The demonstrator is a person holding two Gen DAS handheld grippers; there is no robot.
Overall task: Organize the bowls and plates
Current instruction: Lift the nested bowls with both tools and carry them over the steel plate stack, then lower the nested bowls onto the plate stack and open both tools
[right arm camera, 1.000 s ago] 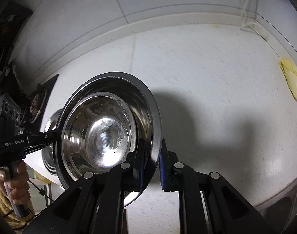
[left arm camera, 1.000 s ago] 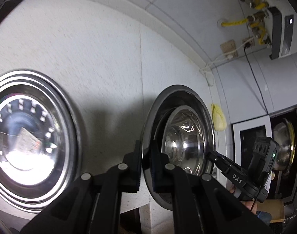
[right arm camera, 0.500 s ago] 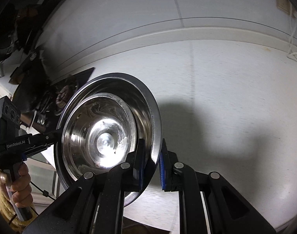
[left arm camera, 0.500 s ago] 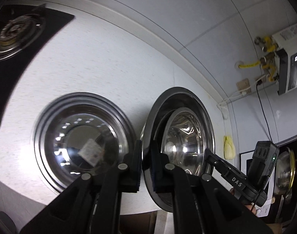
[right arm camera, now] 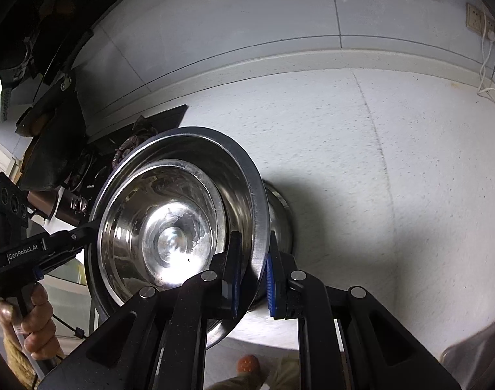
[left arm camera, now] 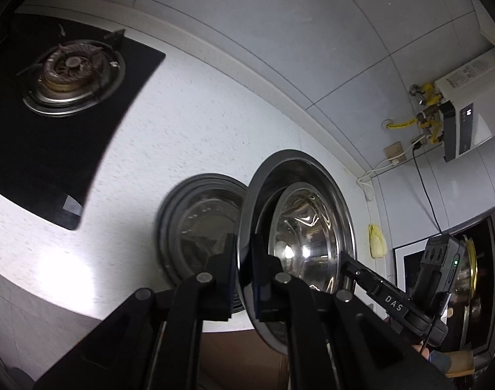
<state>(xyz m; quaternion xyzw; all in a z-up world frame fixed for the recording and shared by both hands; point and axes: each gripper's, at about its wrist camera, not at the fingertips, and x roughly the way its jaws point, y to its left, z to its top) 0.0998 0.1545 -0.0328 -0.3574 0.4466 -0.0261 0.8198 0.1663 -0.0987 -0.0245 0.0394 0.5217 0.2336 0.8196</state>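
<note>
The fingers of the left gripper (left arm camera: 244, 271) and of the right gripper (right arm camera: 251, 274) each pinch one rim side of the large steel bowl (left arm camera: 328, 201), which carries one smaller bowl (left arm camera: 307, 237) above the white table (left arm camera: 189, 123), with one plate (left arm camera: 195, 224) lying at nine o'clock of it.

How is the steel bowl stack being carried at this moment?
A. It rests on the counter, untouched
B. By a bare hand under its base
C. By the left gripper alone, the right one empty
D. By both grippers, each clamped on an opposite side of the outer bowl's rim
D: the left gripper and the right gripper each pinch the outer bowl's rim on opposite sides, with the smaller bowl nested inside.
</note>
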